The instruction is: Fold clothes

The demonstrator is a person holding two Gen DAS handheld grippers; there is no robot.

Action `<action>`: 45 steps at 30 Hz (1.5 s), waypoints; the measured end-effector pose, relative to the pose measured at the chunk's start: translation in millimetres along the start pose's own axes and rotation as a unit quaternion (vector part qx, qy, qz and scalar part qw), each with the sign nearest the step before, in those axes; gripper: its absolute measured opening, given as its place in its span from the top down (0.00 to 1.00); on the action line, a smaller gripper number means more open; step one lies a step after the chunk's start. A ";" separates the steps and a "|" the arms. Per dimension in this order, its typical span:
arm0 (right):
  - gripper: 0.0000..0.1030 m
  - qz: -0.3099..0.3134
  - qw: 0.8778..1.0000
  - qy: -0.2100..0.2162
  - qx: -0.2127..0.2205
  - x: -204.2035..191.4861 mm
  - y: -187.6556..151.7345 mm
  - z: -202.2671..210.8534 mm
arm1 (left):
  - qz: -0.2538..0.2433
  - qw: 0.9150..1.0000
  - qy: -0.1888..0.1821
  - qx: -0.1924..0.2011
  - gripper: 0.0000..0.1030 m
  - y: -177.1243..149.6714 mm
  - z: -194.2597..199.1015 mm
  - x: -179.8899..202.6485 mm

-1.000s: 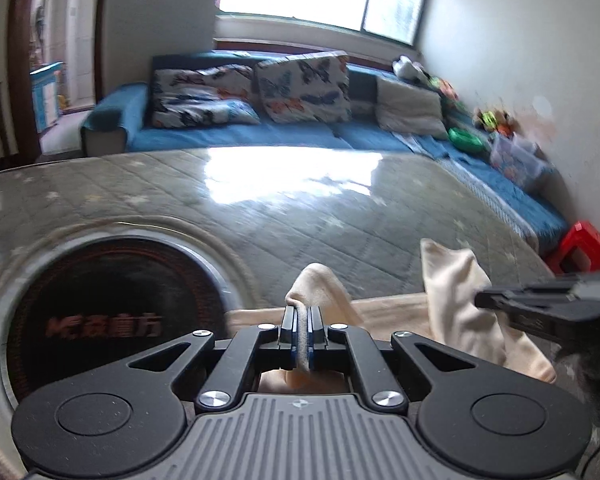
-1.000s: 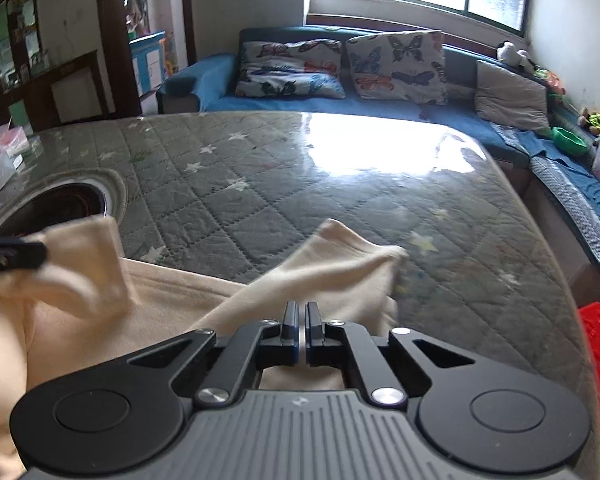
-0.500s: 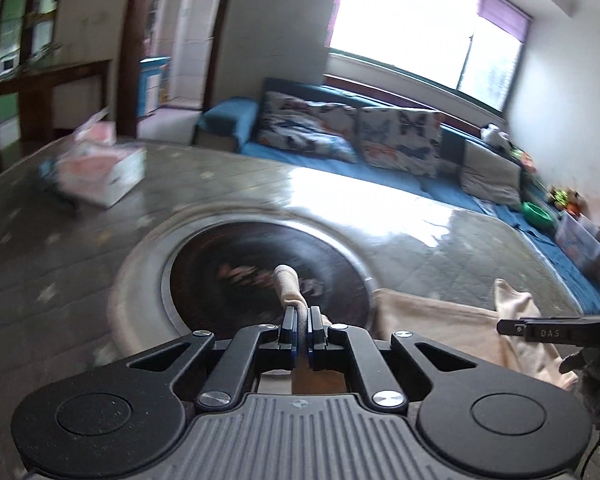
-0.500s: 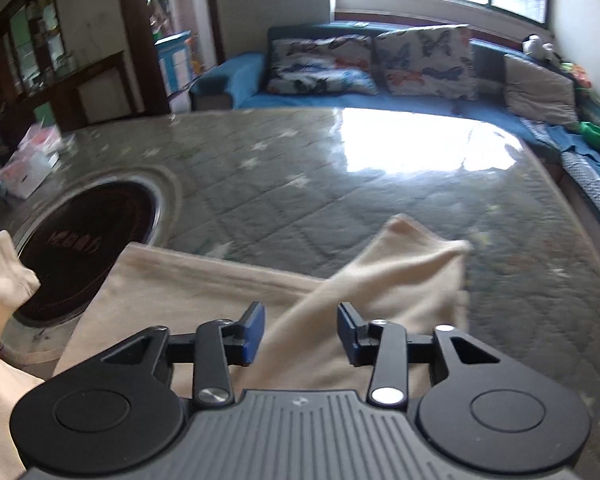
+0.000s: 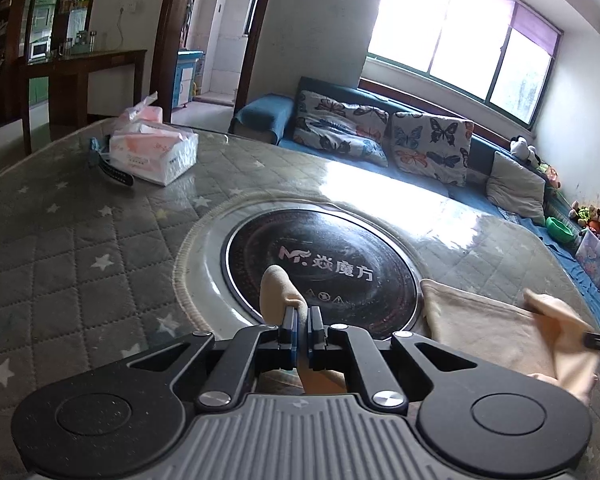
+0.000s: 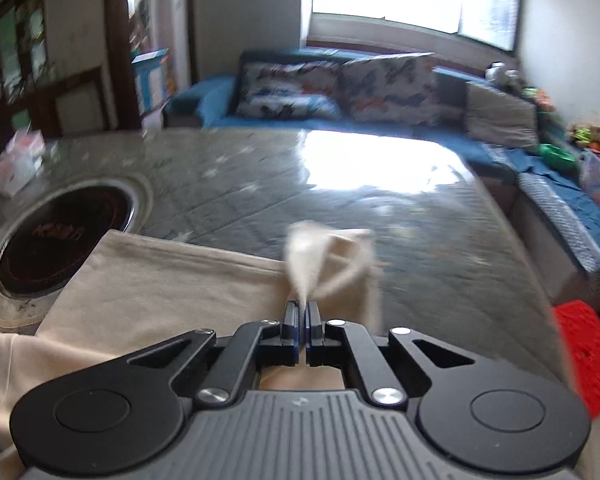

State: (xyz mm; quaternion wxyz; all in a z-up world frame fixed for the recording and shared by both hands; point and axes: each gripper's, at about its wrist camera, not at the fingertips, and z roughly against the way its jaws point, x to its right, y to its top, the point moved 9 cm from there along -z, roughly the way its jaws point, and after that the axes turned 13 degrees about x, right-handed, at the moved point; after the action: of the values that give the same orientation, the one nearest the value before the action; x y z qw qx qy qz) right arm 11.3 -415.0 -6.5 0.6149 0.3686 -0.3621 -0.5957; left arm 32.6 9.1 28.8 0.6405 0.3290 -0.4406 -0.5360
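Both claws are clenched on the cream garment (image 6: 148,276): my left gripper (image 5: 302,320) pinches a fold above the black round hob (image 5: 320,264), my right gripper (image 6: 302,316) pinches a corner beside that hob.

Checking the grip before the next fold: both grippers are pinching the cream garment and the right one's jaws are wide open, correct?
Not quite. In the right wrist view the right gripper has its jaws shut on the cream garment. The left gripper is likewise shut on the cloth, as its own view shows.
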 end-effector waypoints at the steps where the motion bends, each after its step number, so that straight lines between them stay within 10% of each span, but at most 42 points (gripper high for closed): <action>1: 0.98 -0.007 1.000 -0.009 0.007 9.0 -1.4 12.6 | -0.001 1.000 0.001 0.002 0.95 0.4 3.3 -2.2; 12: 0.94 -0.091 0.989 -0.116 -0.011 96.8 -78.2 120.4 | -0.011 0.999 0.027 -0.030 0.95 -28.5 24.5 -32.9; 18: 0.73 -0.093 0.984 -0.147 -0.029 114.6 -102.5 127.9 | -0.013 0.998 0.039 -0.045 0.95 -34.4 26.5 -41.1; 28: 0.47 0.000 0.997 -0.075 -0.032 65.4 -86.7 71.5 | -0.018 0.997 0.053 -0.050 0.94 -37.7 33.8 -42.9; 45: 0.40 0.014 0.987 -0.157 -0.032 103.7 -79.4 50.5 | -0.032 0.996 0.059 -0.051 0.92 -33.7 34.4 -41.6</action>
State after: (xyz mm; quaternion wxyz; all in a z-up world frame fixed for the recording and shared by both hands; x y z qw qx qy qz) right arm -67.5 -521.2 -52.6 0.5708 0.2454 -0.4396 -0.6486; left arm -13.9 44.5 3.5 0.6641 0.3411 -0.3631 -0.5575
